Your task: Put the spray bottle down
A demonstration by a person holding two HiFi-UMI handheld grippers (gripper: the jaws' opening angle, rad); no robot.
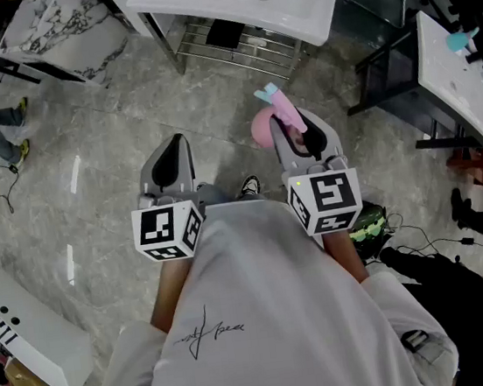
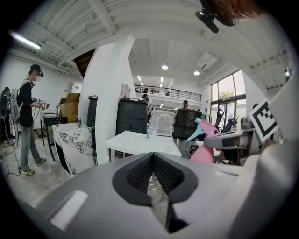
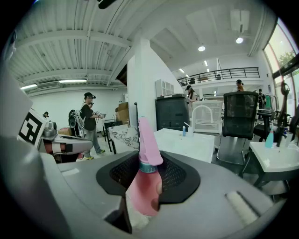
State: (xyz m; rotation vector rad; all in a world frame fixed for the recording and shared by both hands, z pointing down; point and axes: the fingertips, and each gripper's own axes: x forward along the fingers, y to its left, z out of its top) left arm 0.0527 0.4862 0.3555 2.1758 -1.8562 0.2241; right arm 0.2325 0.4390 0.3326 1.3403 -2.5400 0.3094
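A pink spray bottle (image 1: 263, 128) with a teal nozzle is held in the air in front of me, above the grey floor. My right gripper (image 1: 301, 134) is shut on it. In the right gripper view the bottle (image 3: 142, 189) stands upright between the black pads, its pink trigger head rising above the right gripper (image 3: 148, 163). My left gripper (image 1: 172, 155) hangs level beside it on the left, apart from the bottle. The left gripper (image 2: 153, 157) has its pads meeting at the tip with nothing between them. The bottle (image 2: 204, 150) also shows at the right of the left gripper view.
A white sink counter (image 1: 297, 13) with a wire shelf (image 1: 240, 48) under it stands straight ahead. A marble-topped table (image 1: 70, 29) is at the far left, and a white table (image 1: 456, 80) with a black chair frame (image 1: 384, 72) is at the right. Cables lie on the floor at both sides. A person (image 2: 25, 121) stands off to the left.
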